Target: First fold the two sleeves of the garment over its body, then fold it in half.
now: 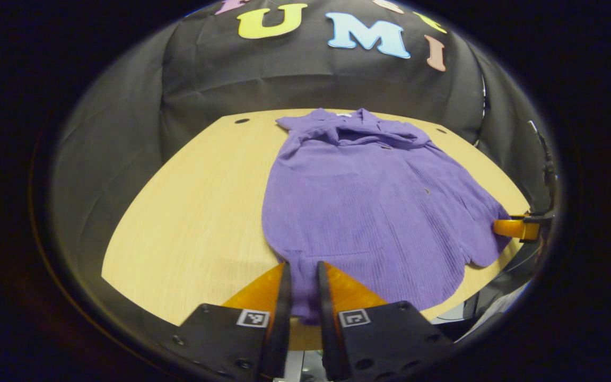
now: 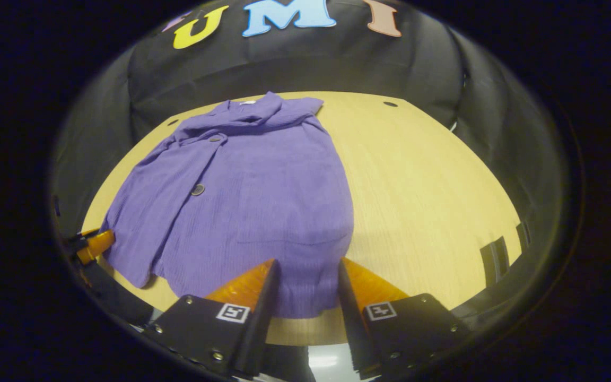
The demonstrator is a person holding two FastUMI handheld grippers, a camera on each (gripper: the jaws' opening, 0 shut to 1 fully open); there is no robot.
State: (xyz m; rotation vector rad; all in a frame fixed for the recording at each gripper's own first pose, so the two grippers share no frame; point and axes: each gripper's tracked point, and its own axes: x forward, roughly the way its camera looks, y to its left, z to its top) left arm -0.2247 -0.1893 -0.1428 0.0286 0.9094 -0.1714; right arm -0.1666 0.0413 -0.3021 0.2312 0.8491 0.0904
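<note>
Pale wood bench [image 1: 189, 223] carries the purple garment [image 1: 369, 201], spread flat ahead of both grippers. My left gripper [image 1: 302, 286] pinches its near hem narrowly; my right gripper [image 2: 305, 281] straddles the hem, gaping wider.
</note>
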